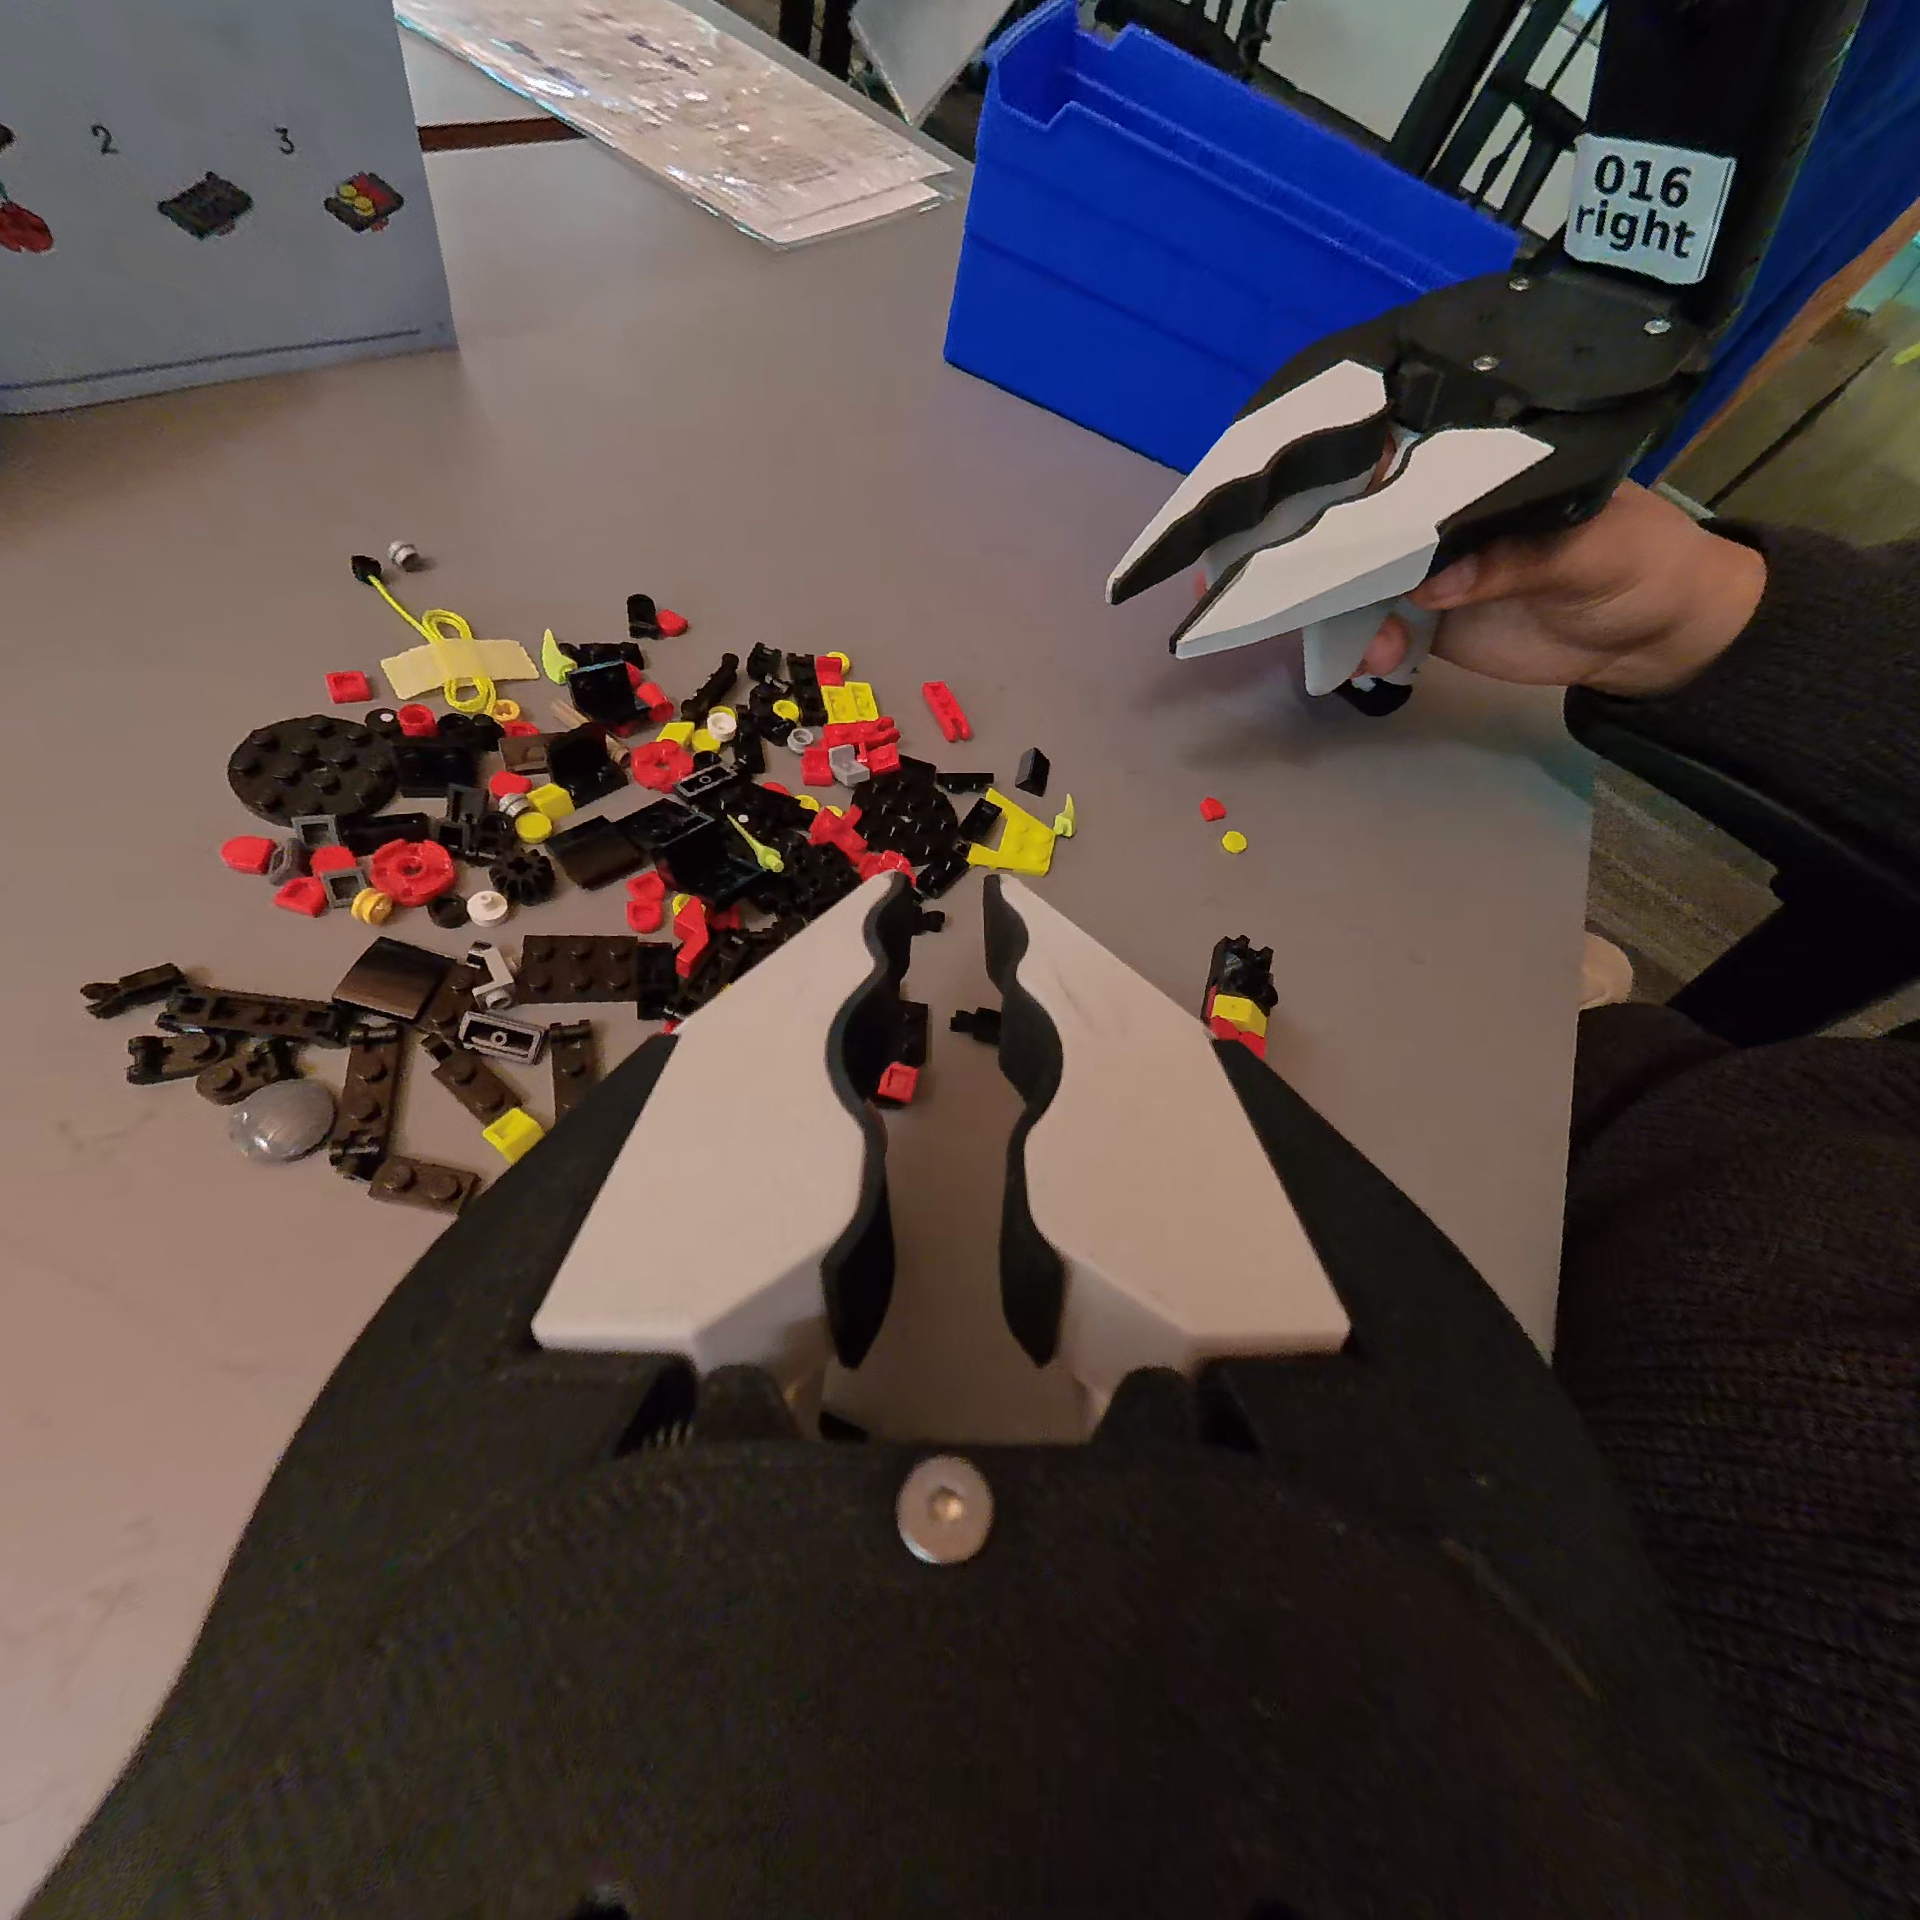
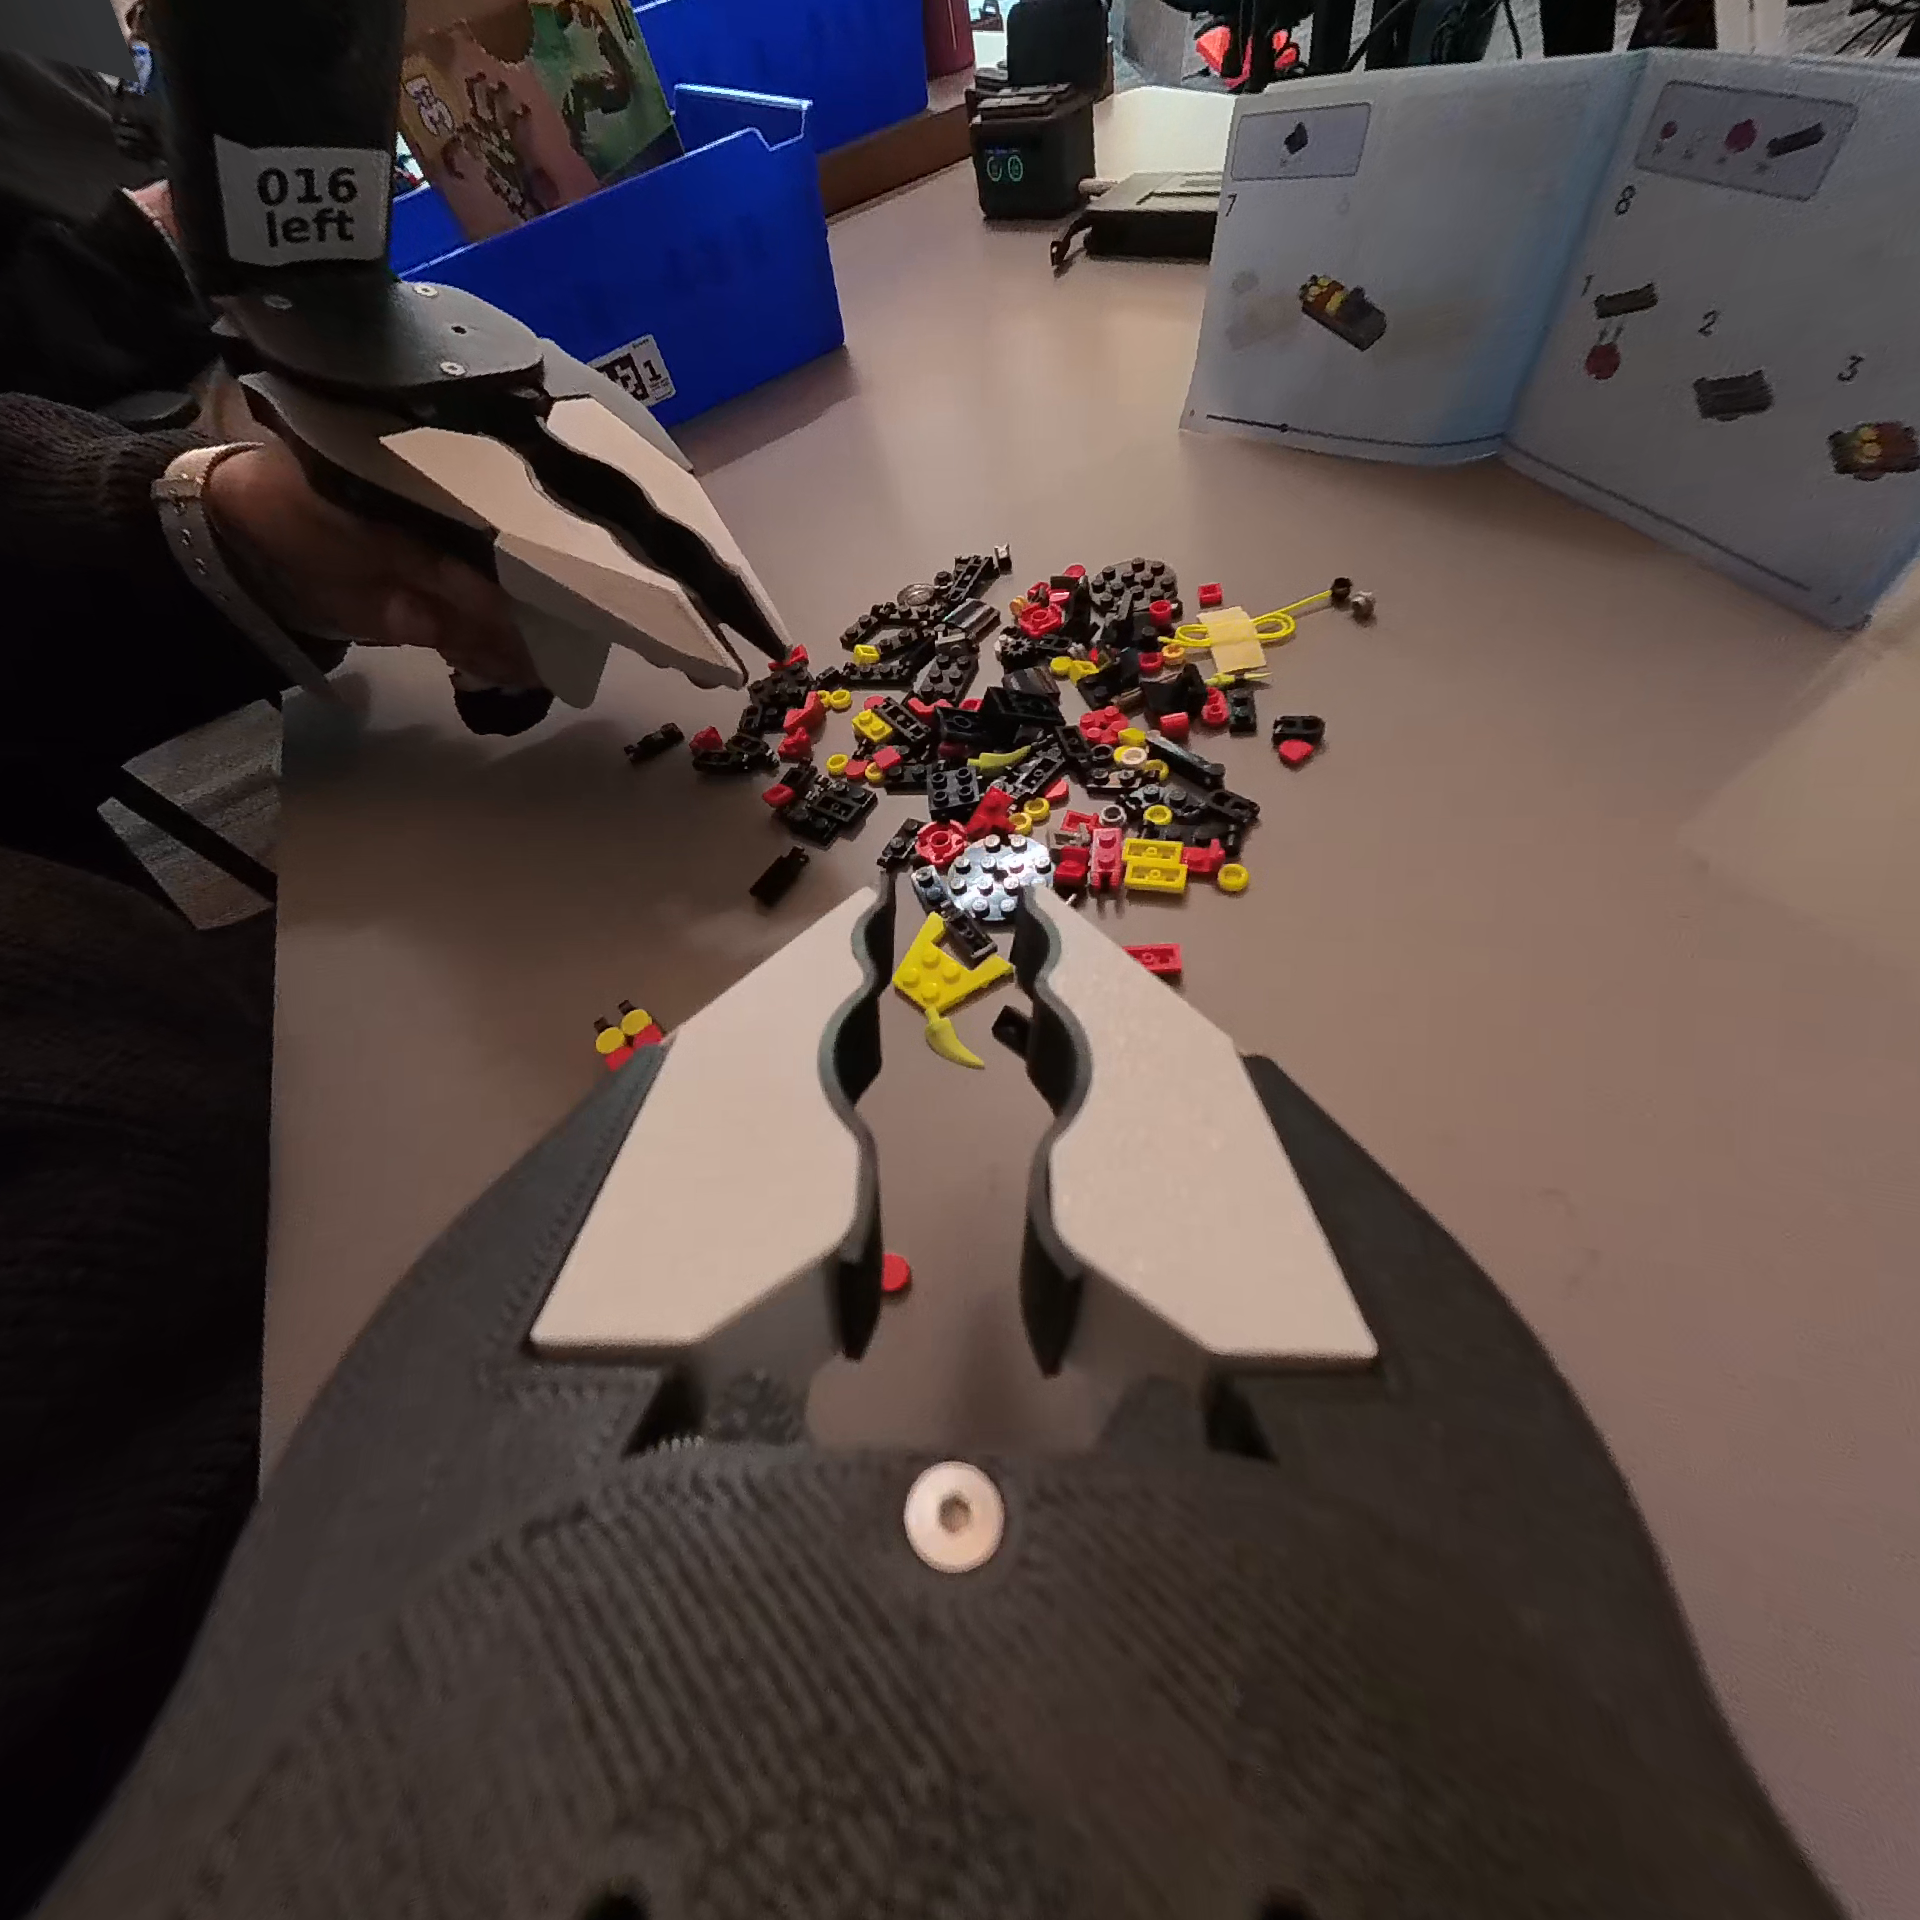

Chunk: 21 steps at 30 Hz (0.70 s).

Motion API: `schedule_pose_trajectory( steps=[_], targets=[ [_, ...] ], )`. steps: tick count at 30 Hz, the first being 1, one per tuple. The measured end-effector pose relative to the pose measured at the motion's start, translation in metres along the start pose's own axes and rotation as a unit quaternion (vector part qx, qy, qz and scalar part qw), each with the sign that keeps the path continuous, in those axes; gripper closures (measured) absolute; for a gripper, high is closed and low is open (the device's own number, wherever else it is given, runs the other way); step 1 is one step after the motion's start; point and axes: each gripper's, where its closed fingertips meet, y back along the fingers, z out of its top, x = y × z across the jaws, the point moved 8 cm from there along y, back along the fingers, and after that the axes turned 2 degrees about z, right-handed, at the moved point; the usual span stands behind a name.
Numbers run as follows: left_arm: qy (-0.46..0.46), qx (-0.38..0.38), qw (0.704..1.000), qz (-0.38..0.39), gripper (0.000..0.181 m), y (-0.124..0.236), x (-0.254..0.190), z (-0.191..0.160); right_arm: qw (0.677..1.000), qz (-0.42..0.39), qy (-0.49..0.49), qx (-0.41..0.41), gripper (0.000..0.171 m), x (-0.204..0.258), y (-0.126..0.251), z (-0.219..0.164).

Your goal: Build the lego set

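A pile of loose black, red and yellow lego pieces (image 1: pixel 623 821) lies on the grey table (image 1: pixel 727 468); it also shows in the right wrist view (image 2: pixel 1039 727). A small black, yellow and red sub-assembly (image 1: pixel 1242 997) stands apart near the table's edge, also seen in the right wrist view (image 2: pixel 627 1029). My left gripper (image 1: pixel 940 894) is open and empty, its tips over the near edge of the pile. My right gripper (image 2: pixel 961 904) is open and empty above a yellow wedge plate (image 2: pixel 940 971). The left wrist view shows the right gripper (image 1: pixel 1143 623) raised to the right of the pile.
An open instruction booklet (image 2: pixel 1558 312) stands behind the pile, also seen in the left wrist view (image 1: pixel 208 208). A blue bin (image 1: pixel 1143 260) sits at the far side. A red stud (image 1: pixel 1212 808) and a yellow stud (image 1: pixel 1233 842) lie apart. The table edge (image 1: pixel 1579 935) runs along the right. My hands' fingertips stand some 11 cm from each other.
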Motion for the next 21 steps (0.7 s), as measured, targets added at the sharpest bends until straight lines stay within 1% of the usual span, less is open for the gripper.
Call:
schedule_pose_trajectory(
  steps=[21],
  targets=[
    [-0.006,0.004,1.0,0.001,0.17,-0.0005,-0.0002,-0.0007,1.0,0.0,0.003,0.007,0.15,0.0009,-0.0011,-0.0009]
  ],
)
